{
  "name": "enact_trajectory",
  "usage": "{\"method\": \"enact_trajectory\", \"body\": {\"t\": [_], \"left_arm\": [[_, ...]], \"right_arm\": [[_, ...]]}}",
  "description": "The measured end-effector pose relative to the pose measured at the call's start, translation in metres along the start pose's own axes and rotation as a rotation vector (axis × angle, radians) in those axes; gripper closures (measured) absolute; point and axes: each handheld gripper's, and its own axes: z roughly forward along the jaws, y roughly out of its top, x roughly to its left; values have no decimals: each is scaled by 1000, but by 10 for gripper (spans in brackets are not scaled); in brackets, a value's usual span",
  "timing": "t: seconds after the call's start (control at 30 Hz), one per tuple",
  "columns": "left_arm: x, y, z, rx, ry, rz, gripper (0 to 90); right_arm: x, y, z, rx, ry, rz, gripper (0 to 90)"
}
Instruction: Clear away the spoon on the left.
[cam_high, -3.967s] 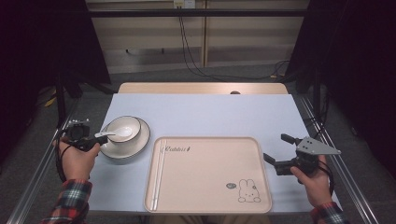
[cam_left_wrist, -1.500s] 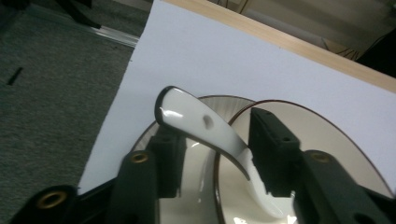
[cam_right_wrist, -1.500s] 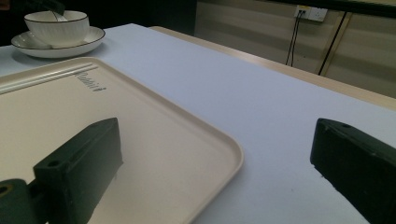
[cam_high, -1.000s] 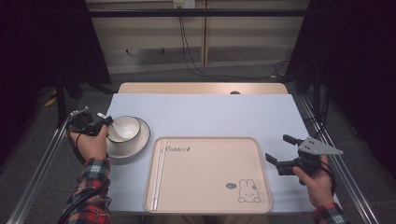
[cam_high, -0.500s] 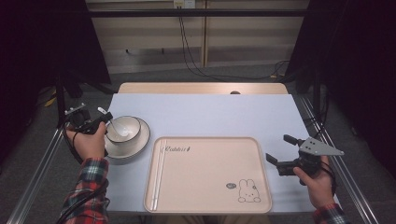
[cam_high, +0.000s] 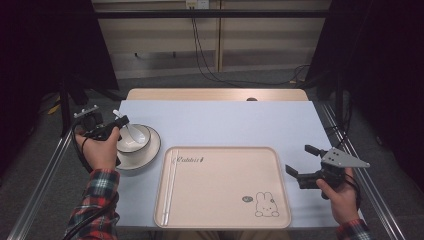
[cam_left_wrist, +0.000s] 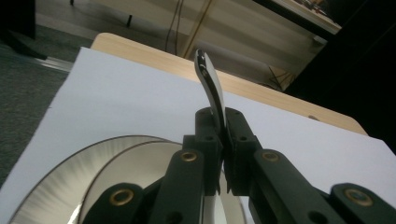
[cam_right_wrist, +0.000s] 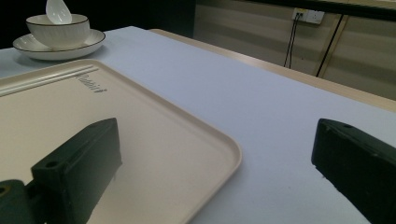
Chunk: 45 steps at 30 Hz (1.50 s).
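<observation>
**Spoon pinched over the bowl at the desk's left edge**

The left hand-held gripper (cam_high: 121, 121) has its jaws pinching the handle of a white spoon (cam_left_wrist: 211, 88), whose scoop rests in the bowl (cam_high: 134, 138). The bowl sits on a saucer (cam_high: 147, 152) near the left edge of the desk (cam_high: 235, 122). The right hand-held gripper (cam_high: 300, 161) hovers near the right edge with jaws spread, just beside the beige tray (cam_high: 225, 185).

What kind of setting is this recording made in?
Probably a lab recording station dressed as a dining table: a covered table between metal frame rails, dark curtains, loose cables on the floor, and a serving tray with bowl and saucer.
</observation>
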Motion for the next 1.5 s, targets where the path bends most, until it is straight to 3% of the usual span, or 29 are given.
{"method": "enact_trajectory", "body": {"t": [0.3, 0.47, 0.63, 0.8, 0.83, 1.0, 1.23, 1.43, 1.5], "left_arm": [[-17, 4, 1, 20, -56, -9, 861], [-27, 3, 4, 49, -87, 6, 862], [-42, 2, 6, 89, -145, 19, 862], [-49, 2, 7, 102, -163, 22, 862], [-51, 1, 8, 117, -169, 41, 862], [-57, -2, 7, 130, -199, 18, 862], [-64, -6, 8, 166, -215, 56, 862], [-74, -12, 11, 184, -237, 46, 862], [-79, -15, 13, 200, -251, 61, 862]], "right_arm": [[1, -2, -5, 4, -3, -2, 4], [1, -3, -8, 2, -8, 3, 4], [0, -4, -8, 10, -10, -5, 4], [0, -3, -7, 4, -13, 2, 4], [0, -3, -7, 4, -12, 4, 4], [0, -3, -6, 4, -10, 3, 4], [-1, -3, -5, 3, -9, 1, 4], [0, -3, -3, 3, -3, -2, 4], [0, -3, -3, 3, -4, -4, 4]]}}
